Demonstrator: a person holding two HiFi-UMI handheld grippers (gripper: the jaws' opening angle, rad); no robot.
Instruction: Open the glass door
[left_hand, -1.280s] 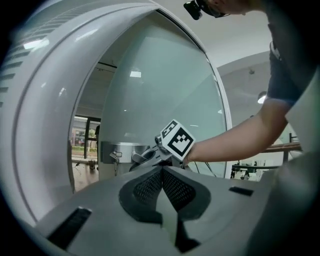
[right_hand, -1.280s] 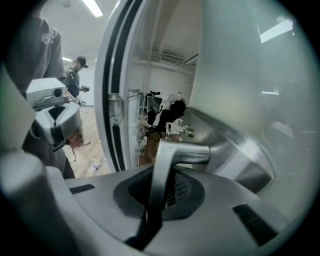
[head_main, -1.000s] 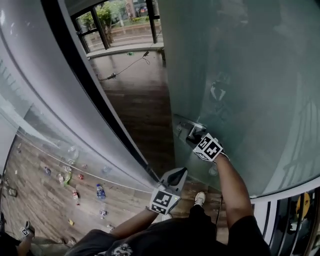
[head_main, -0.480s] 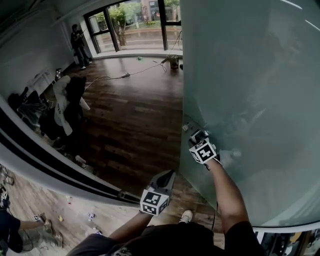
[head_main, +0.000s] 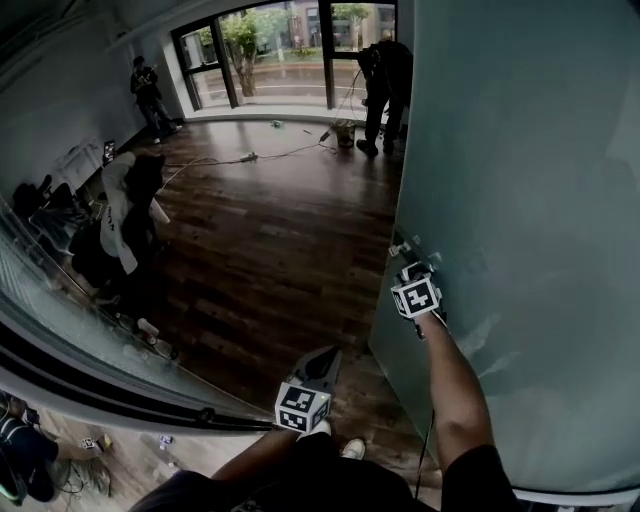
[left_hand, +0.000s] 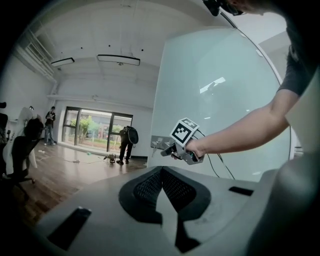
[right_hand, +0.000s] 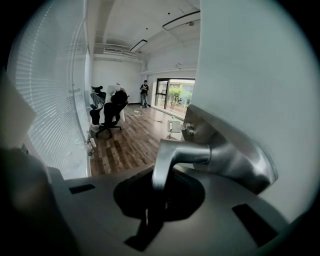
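The frosted glass door (head_main: 520, 200) stands swung open at the right of the head view. My right gripper (head_main: 410, 272) is shut on the door's metal lever handle (right_hand: 180, 154), which drops down between the jaws (right_hand: 157, 192). A key (right_hand: 172, 126) hangs in the lock beyond the handle. My left gripper (head_main: 326, 358) hangs low in the doorway, left of the door's edge, shut with nothing in it. In the left gripper view its pads (left_hand: 150, 187) meet, and the right gripper (left_hand: 169, 149) shows ahead at the door (left_hand: 215, 100).
Dark wooden floor (head_main: 270, 260) opens beyond the doorway. A person (head_main: 385, 80) stands near the far windows, another (head_main: 147, 90) at the far left. An office chair draped with clothing (head_main: 125, 220) stands left. A cable (head_main: 250, 157) lies on the floor. The black door frame (head_main: 100, 385) runs lower left.
The door has swung further open, with my right gripper on the handle moving right. The room beyond came into view. My left gripper followed, staying low and shut.
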